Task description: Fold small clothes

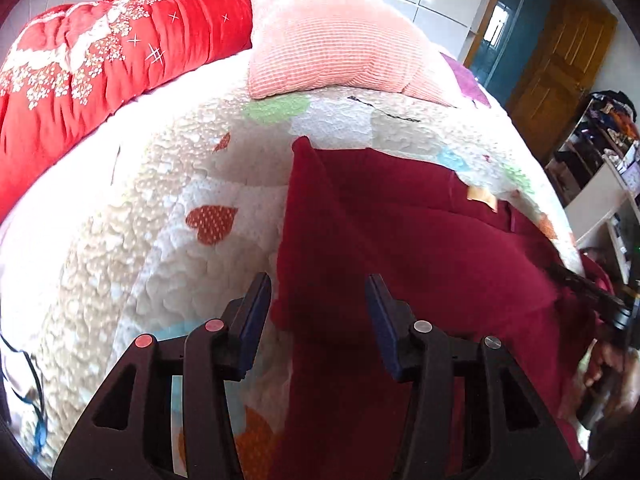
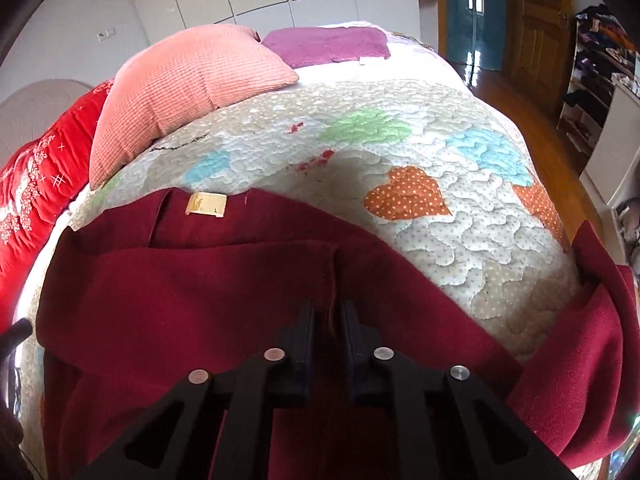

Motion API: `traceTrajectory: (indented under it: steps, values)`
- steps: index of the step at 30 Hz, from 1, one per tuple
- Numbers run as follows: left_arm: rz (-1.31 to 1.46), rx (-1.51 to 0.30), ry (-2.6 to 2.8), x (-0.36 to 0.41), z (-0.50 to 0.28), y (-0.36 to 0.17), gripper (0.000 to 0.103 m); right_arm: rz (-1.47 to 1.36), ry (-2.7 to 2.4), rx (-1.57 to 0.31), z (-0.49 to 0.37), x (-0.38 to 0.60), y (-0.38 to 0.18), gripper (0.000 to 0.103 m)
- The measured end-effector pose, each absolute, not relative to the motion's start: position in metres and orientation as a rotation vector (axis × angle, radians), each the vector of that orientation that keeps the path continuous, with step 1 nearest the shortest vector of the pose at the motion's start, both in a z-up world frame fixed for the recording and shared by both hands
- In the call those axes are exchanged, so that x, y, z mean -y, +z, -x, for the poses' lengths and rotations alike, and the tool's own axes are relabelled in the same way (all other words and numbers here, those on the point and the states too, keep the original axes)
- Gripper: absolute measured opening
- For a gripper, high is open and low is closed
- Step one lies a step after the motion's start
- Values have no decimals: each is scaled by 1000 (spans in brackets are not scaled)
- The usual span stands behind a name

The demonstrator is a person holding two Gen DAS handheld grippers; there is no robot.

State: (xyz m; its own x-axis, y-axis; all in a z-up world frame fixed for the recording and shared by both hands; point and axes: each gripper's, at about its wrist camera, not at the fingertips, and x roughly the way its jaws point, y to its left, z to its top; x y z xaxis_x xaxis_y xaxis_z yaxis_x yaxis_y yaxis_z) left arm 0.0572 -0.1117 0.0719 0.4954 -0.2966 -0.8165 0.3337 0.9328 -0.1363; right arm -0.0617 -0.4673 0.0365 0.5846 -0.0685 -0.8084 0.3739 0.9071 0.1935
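Note:
A dark red fleece garment [image 1: 420, 240] lies spread on the heart-patterned quilt [image 1: 160, 200], with its cream neck label [image 1: 482, 197] toward the pillow. My left gripper [image 1: 319, 284] hangs open over the garment's left edge, nothing between its blue pads. In the right wrist view the same garment [image 2: 200, 280] shows its label [image 2: 206, 203] and a folded layer on top. My right gripper [image 2: 328, 312] has its fingers drawn close together, and the folded layer's edge runs into the narrow gap between them. One part of the garment [image 2: 592, 340] trails off to the right, over the bed's side.
A pink pillow [image 2: 188, 80] and a purple cloth [image 2: 328, 42] lie at the head of the bed. A red flowered duvet [image 1: 100, 64] is bunched along the left side. Right of the bed are a wooden floor, a door and cluttered shelves [image 2: 600, 60].

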Motion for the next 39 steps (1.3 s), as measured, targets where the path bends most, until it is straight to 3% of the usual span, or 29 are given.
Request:
traceTrajectory:
  steps: [4, 10, 12, 14, 16, 22, 30, 31, 34, 39]
  values:
    - [-105, -991, -315, 120, -89, 48, 49, -338, -244, -792, 66, 468, 66, 7]
    - [-75, -1015, -276, 107, -101, 28, 55, -293, -273, -969, 54, 465, 23, 7]
    - [-42, -1022, -278, 99, -95, 31, 55, -276, -301, -935, 60, 461, 34, 14]
    - [-2, -1023, -293, 92, -89, 34, 55, -323, -226, -863, 61, 453, 55, 38]
    - [13, -1019, -299, 91, -84, 34, 55, -361, -68, -818, 49, 433, 73, 44]
    - [35, -989, -327, 88, -71, 39, 55, -185, 294, -841, -29, 324, 85, 44]
    - [70, -1005, -374, 73, -83, 49, 55, 22, 340, -1040, -111, 260, 18, 44]
    - [80, -1009, -374, 71, -85, 48, 55, 30, 352, -1043, -111, 260, 15, 41]
    - [126, -1029, -378, 65, -90, 46, 55, 117, 333, -996, -103, 257, 23, 4]
    - [151, -995, -369, 63, -90, 53, 55, 119, 207, -893, -101, 269, 46, 4]
